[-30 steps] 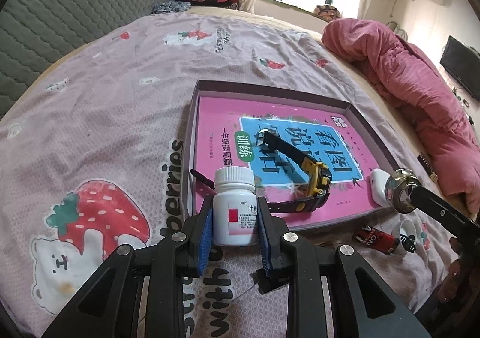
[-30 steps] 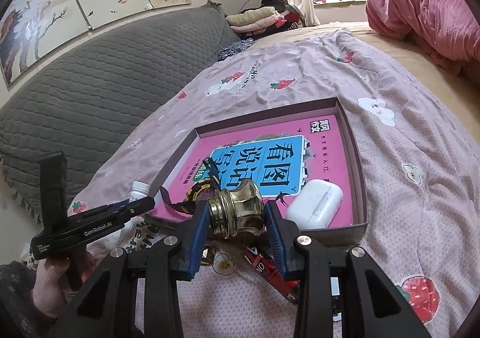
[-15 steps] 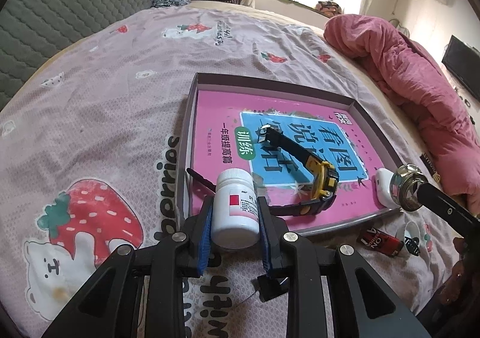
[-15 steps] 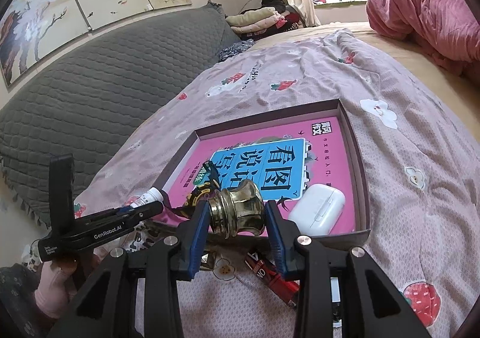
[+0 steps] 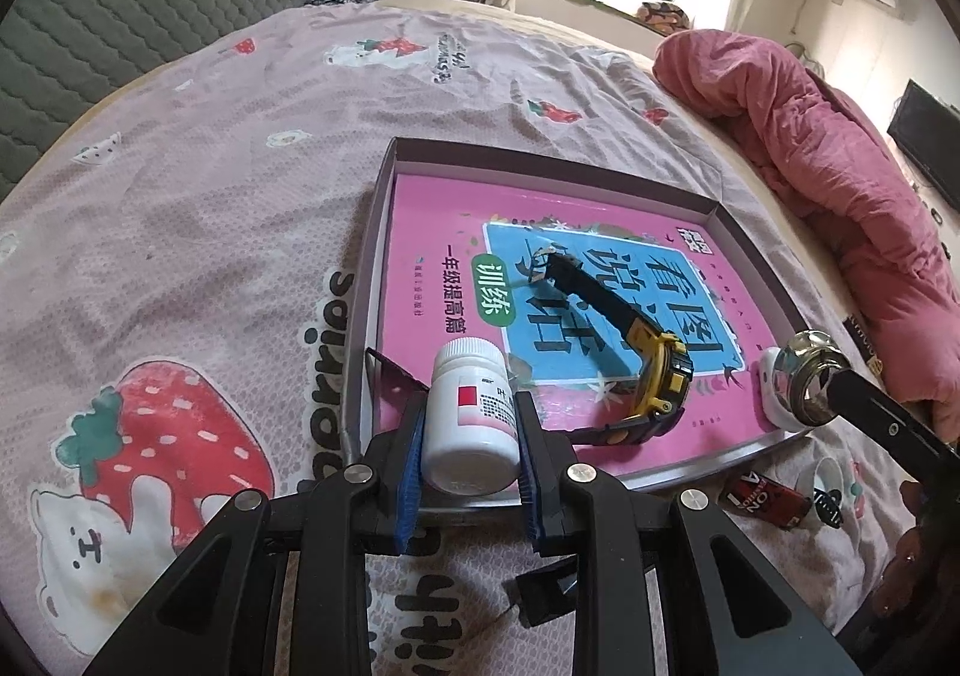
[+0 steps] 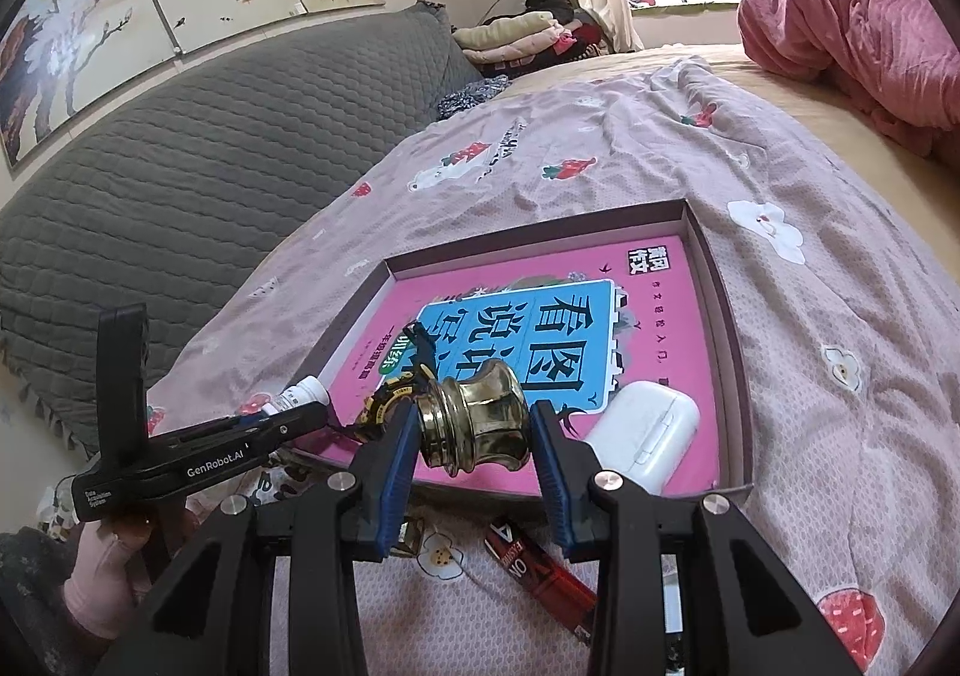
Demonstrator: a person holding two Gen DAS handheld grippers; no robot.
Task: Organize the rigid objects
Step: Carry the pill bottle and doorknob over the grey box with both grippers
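White pill bottle (image 5: 471, 415) clamped in my left gripper (image 5: 470, 457), over near edge of tray (image 5: 735, 241). Brass knob (image 6: 477, 424) gripped in my right gripper (image 6: 474, 457), also at near rim. Step, I judge: placing both. Next: lower onto free spots on pink book (image 5: 432, 220). Watch (image 5: 654, 370) and white earbud case (image 6: 645, 436) crowd near side; red lighter (image 6: 543, 568) waits on bedsheet (image 5: 198, 184).

Readable markings, placed relative to the shallow tray (image 5: 744, 250):
- Pink book (image 6: 654, 316) lying inside the tray: large Chinese title "看图说话" on a blue panel; "训练" in a green oval.
- Bedsheet (image 5: 210, 232) left of the tray: "berries", partly covered.
- Left gripper (image 6: 300, 424) left of the tray: "GenRobot.AI".
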